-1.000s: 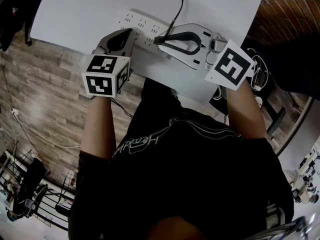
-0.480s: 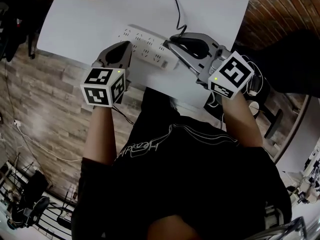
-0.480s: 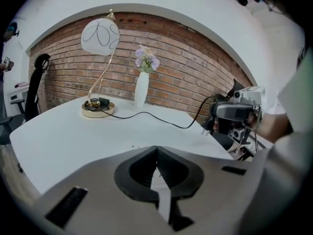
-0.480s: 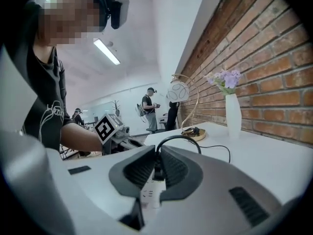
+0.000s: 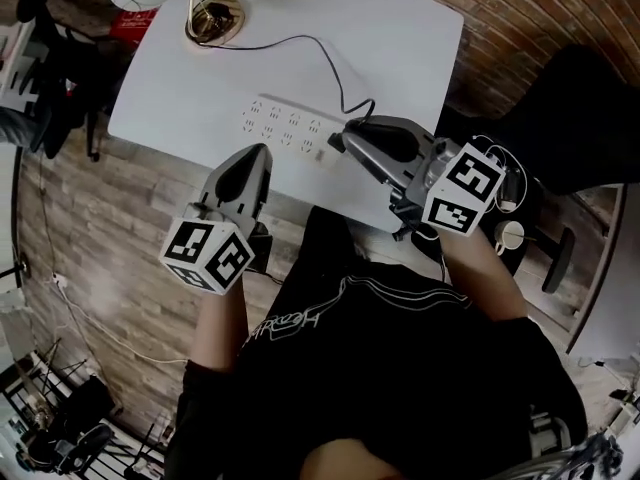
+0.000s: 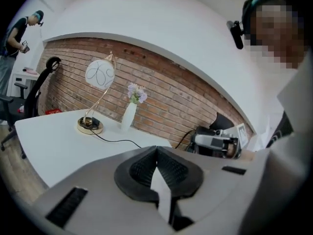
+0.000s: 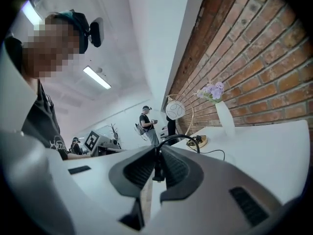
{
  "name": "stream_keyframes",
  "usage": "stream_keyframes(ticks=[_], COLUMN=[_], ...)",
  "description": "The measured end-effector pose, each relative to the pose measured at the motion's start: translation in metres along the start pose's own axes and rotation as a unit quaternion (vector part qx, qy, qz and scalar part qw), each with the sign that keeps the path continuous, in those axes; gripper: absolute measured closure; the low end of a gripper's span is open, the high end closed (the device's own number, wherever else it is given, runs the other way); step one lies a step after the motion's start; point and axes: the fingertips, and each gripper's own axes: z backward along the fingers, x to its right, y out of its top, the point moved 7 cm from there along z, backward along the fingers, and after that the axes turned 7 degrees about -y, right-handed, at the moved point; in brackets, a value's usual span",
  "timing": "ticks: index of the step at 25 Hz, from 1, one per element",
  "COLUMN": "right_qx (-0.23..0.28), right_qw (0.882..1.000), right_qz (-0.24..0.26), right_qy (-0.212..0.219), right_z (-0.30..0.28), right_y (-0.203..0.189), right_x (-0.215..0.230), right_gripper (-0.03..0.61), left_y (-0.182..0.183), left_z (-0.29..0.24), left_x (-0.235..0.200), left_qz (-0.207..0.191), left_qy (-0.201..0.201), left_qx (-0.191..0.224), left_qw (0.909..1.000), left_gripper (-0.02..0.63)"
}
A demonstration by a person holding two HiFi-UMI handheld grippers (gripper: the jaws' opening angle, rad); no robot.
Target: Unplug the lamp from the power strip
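Black plug (image 7: 157,168) is sitting pinched between the jaws of the right gripper (image 5: 352,140), which are clamping tight on it. Its cord (image 5: 300,40) is looping out of the jaws and running to the lamp's brass base (image 5: 212,18) at 11 o'clock on the table (image 5: 400,38).

Power strip (image 5: 285,128) is lying mid-table. We're holding the plug just off its 3 o'clock end. We're reading that as unplugged, though no view shows the prongs.

Left gripper (image 5: 260,154) is hovering at the strip's 7 o'clock side with its jaws pressed together on nothing. We can't tell whether it's touching the strip.

Risks from here:
- Cord is showing some slack, but not much. If we're pulling the plug on toward 5 o'clock, it goes taut and drags the lamp base. The lamp is tall, with its shade (image 6: 100,74) hanging off a thin arm, so it would probably tip.
- Vase (image 6: 128,116) is standing near the base, so a falling lamp is likely taking it down too.
- We're gripping the plug with a narrow pinch, so a sideways tug from the cord could twist it out.
- Nothing is pinning the strip — a prong catching in a socket would lift it.

Containers: we're seeing just the white vase, which is holding pale purple flowers (image 6: 136,93).
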Motion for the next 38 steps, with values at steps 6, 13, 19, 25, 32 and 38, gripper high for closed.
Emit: stream_keyframes(ticks=[6,13,19,25,32,38], right_qx=[0.021,0.043,0.051,0.053,0.05,0.051], right_qw=[1.0,0.998,0.997,0.997,0.996,0.997], right_qz=[0.003,0.029,0.033,0.035,0.047,0.041], right_qy=[0.018,0.023,0.044,0.05,0.055,0.051], right_z=[0.039,0.078,0.105,0.113,0.107,0.112], right_y=[0.015,0.031,0.027,0.035,0.041,0.03], right_x=[-0.034,-0.061,-0.069,-0.078,-0.096,-0.094], right_gripper=[0.561,0.561,0.561,0.561,0.561,0.561], left_y=[0.008,0.015,0.009,0.021,0.034,0.016], left_z=[0.032,0.048,0.042,0.049,0.065,0.063], left_x=[0.065,0.124,0.159,0.176,0.179,0.177], left_qz=[0.016,-0.04,-0.055,-0.076,-0.091,-0.087], left_qy=[-0.059,-0.085,-0.086,-0.08,-0.078,-0.074], left_qx=[0.023,0.015,0.021,0.025,0.035,0.03], left_qw=[0.9979,0.9954,0.9946,0.9936,0.9922,0.993], left_gripper=[0.612,0.612,0.612,0.612,0.612,0.612])
